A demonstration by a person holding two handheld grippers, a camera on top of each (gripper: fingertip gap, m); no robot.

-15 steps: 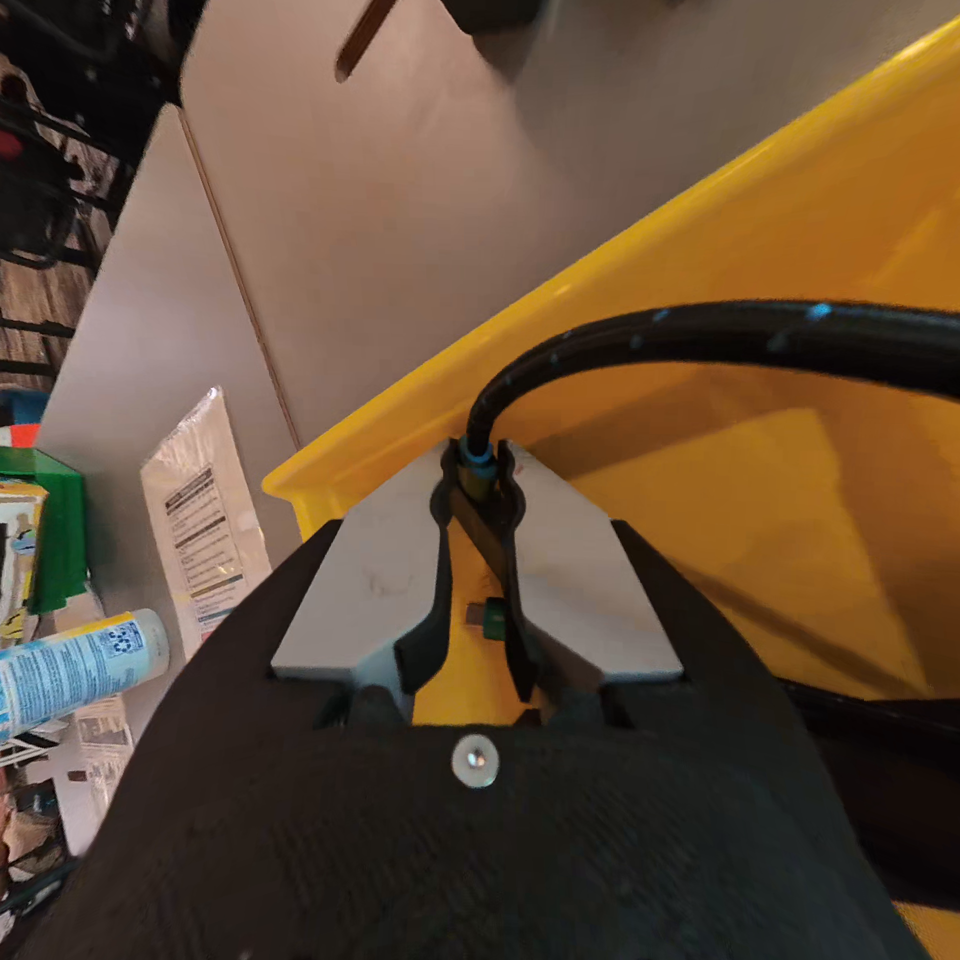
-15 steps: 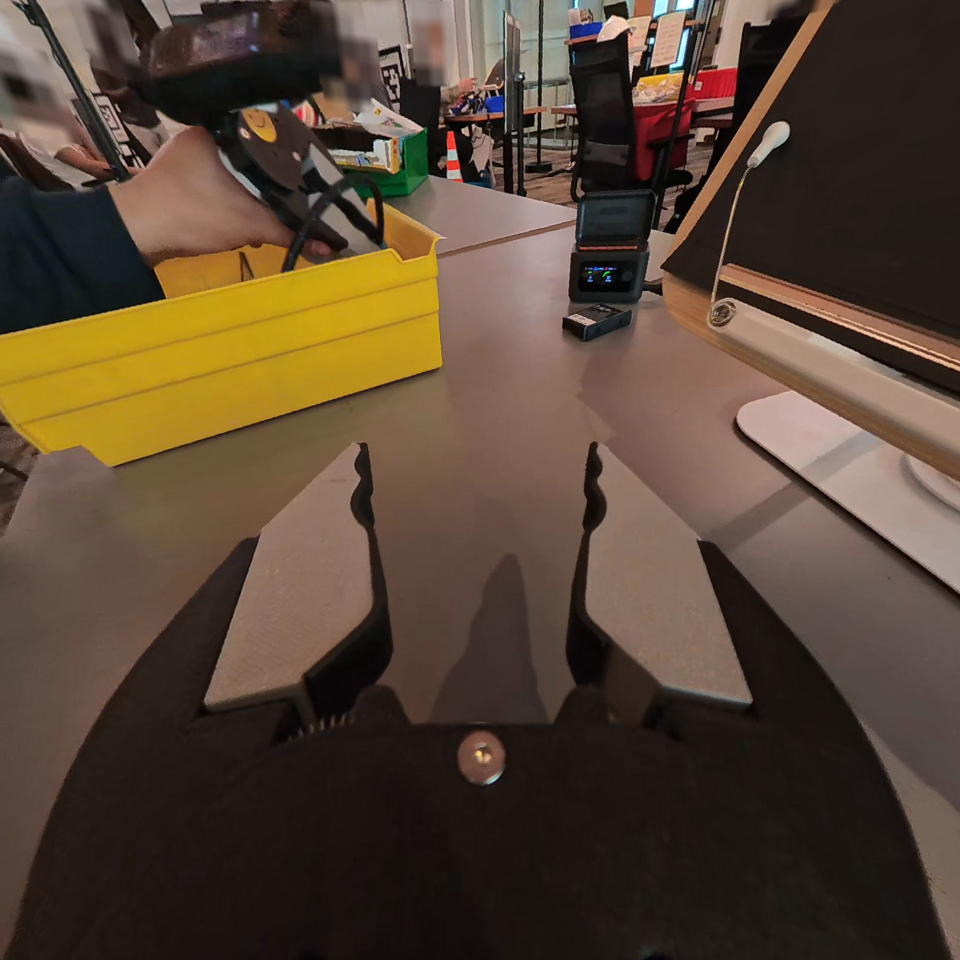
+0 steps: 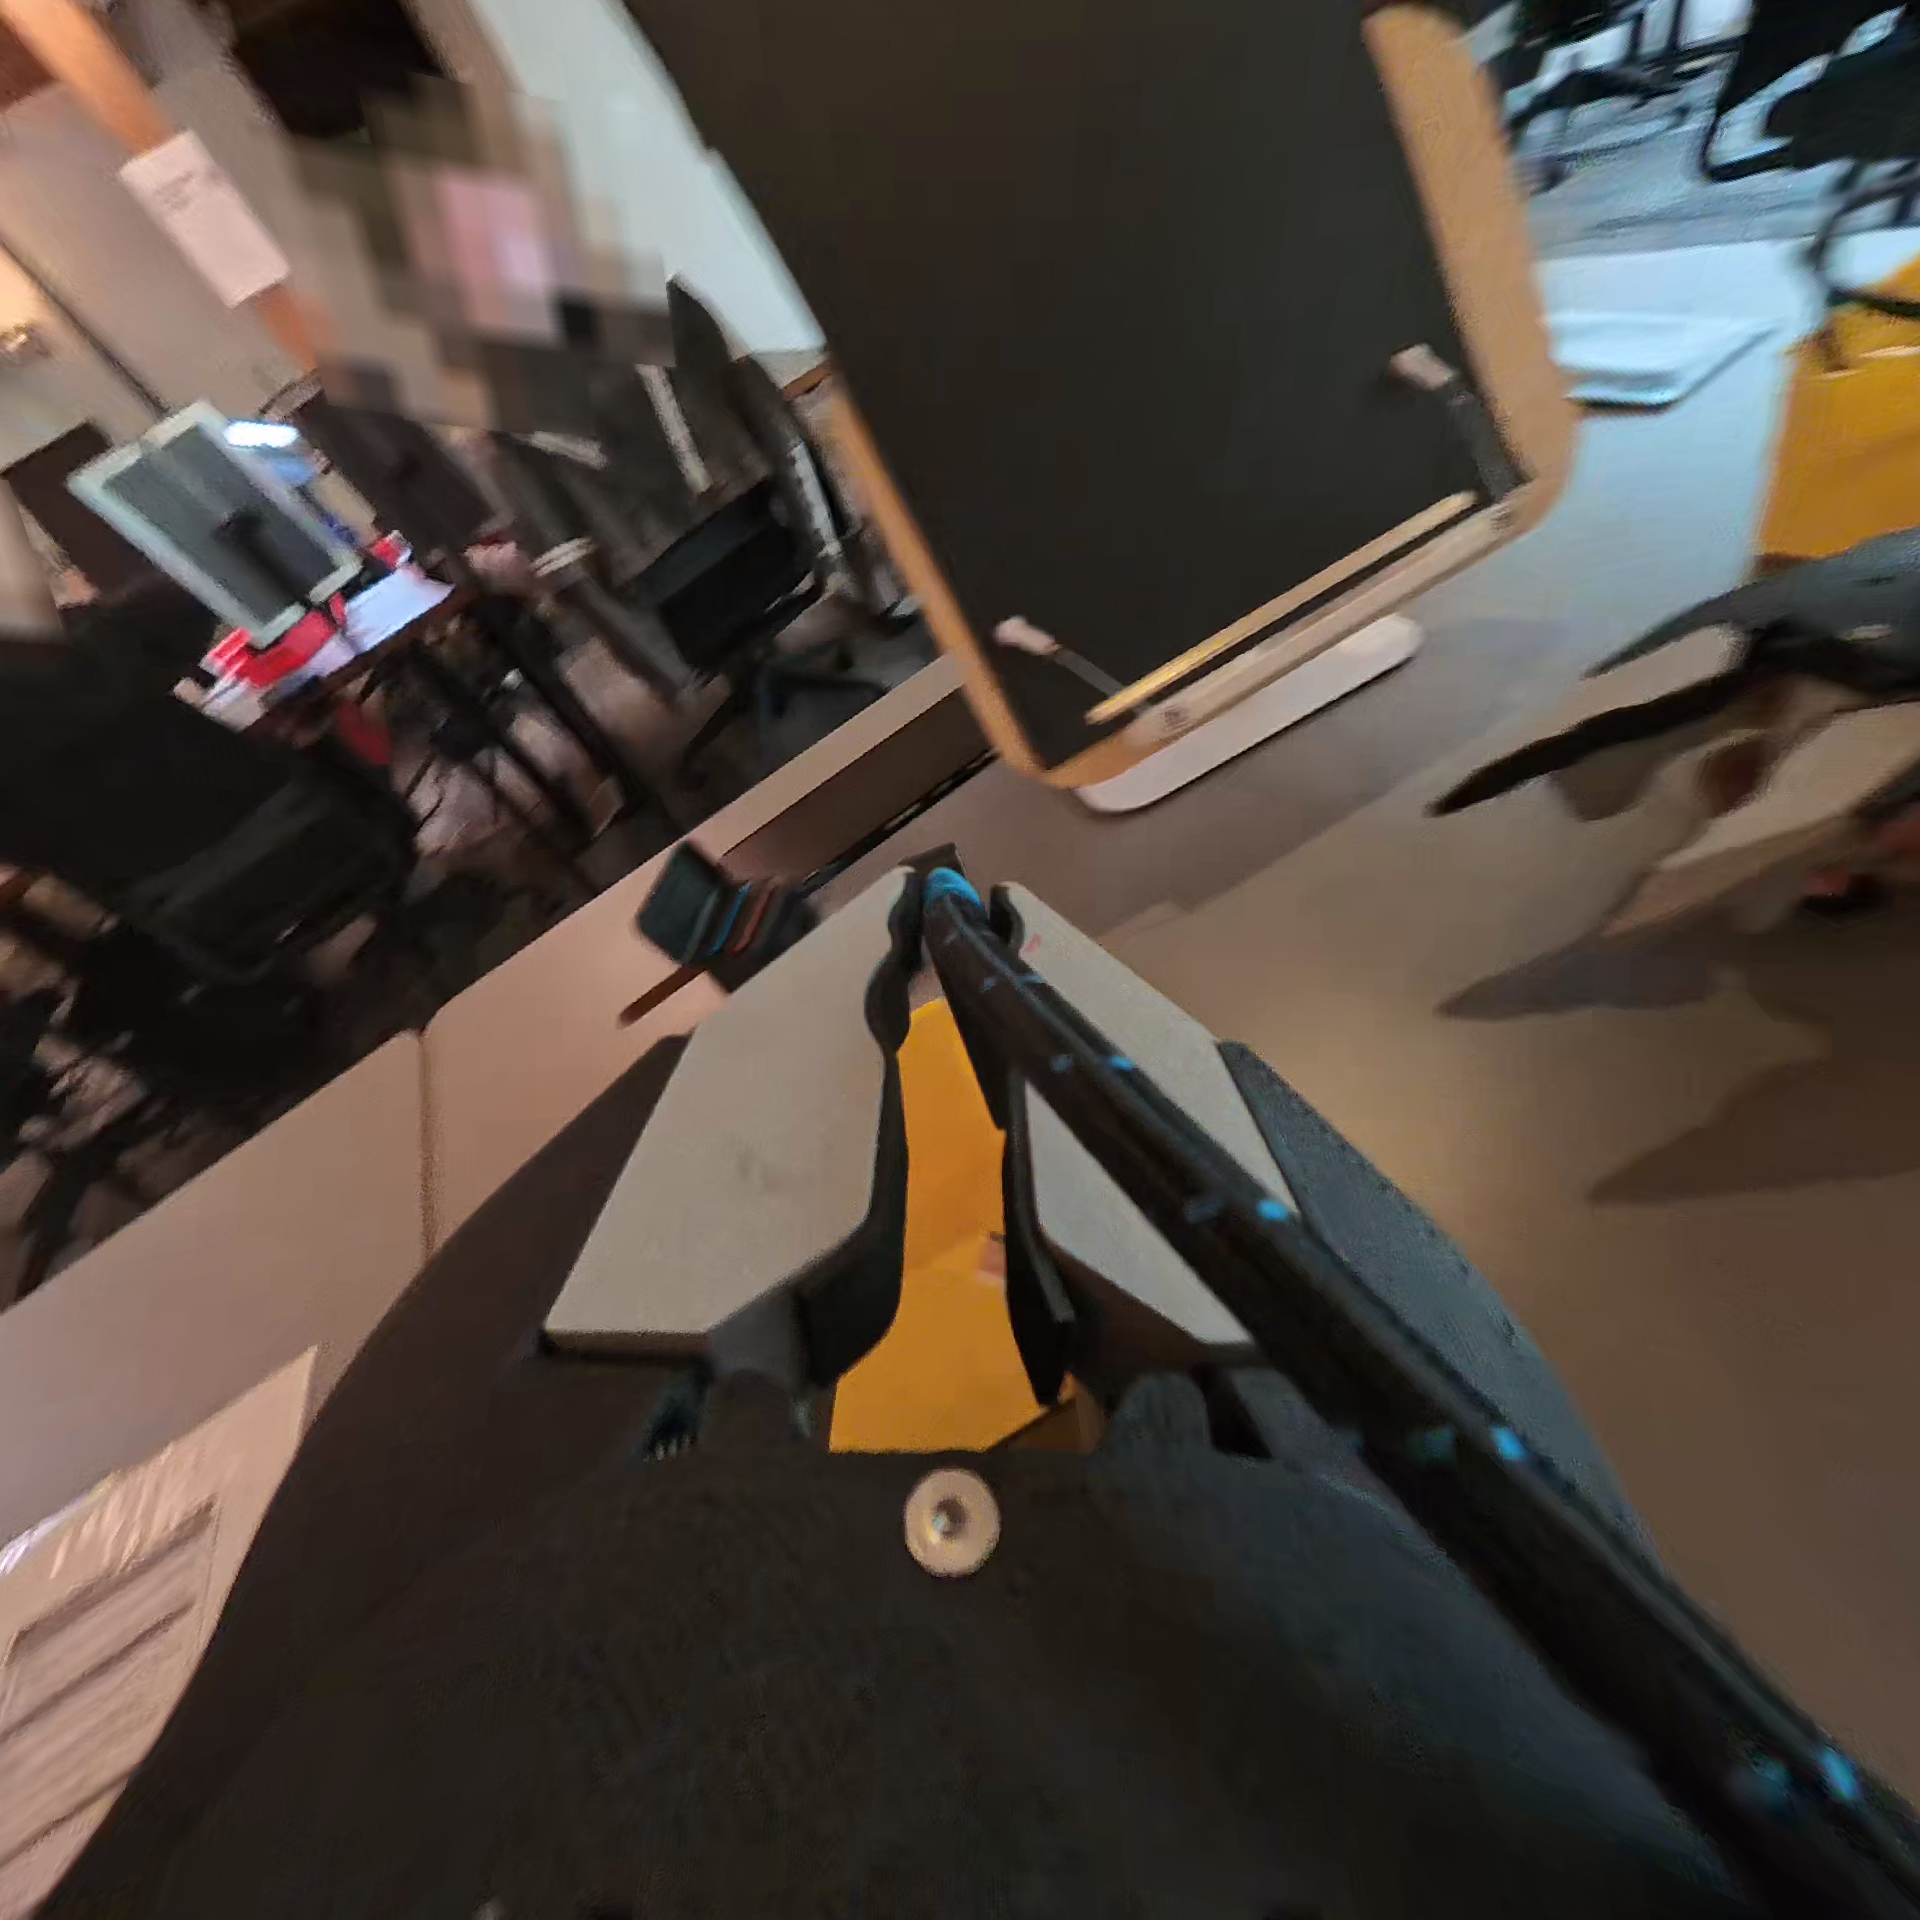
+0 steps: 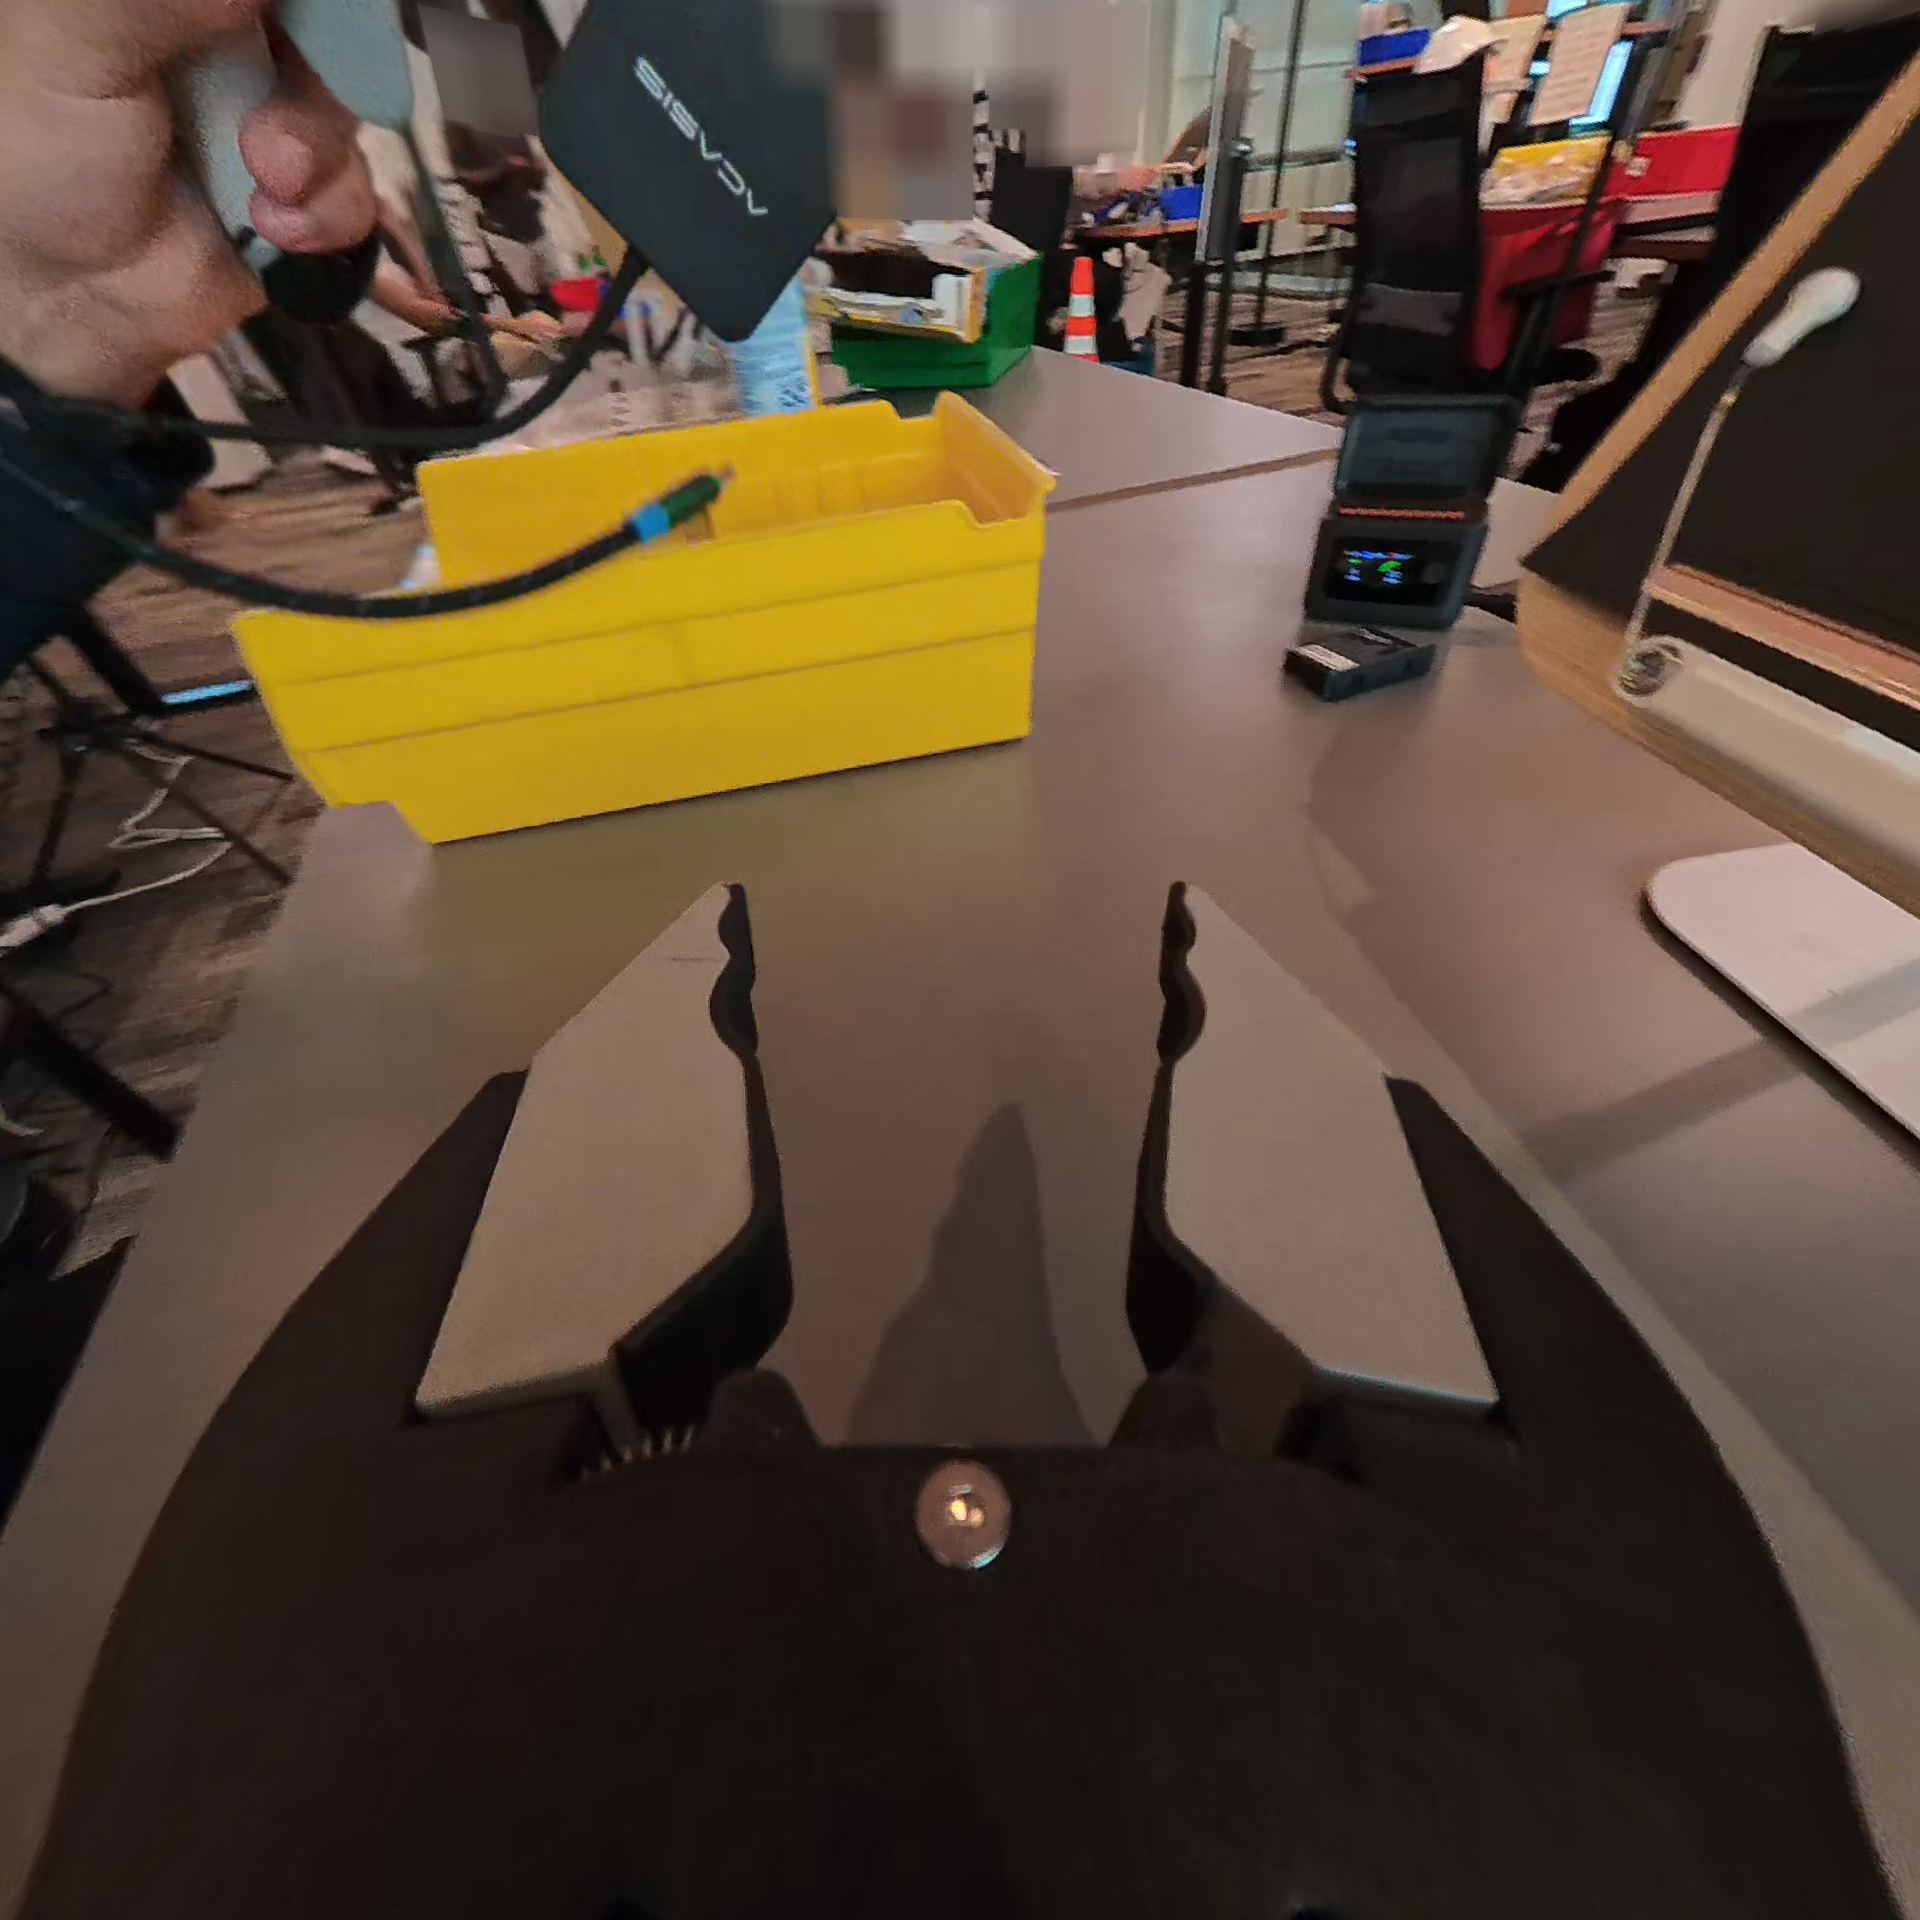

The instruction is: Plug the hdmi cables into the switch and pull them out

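My left gripper [image 3: 951,899] has lifted out of the yellow bin [image 4: 665,665], carrying the black braided HDMI cable [image 3: 1195,1164] up over the grey table [image 4: 1039,831]. So pickup looks done; plugging comes next, I judge. Its jaws are clenched on the cable near the blue collar at 12 o'clock. The small black switch [image 4: 1359,657] lies at 2 o'clock. My right gripper [image 4: 956,935] hovers, jaws spread wide, holding nothing.

Right hand-held gripper [image 4: 961,935], black body, pale grey wedge fingers [image 4: 613,1174] with scalloped black pads, silver screw [image 4: 962,1512]
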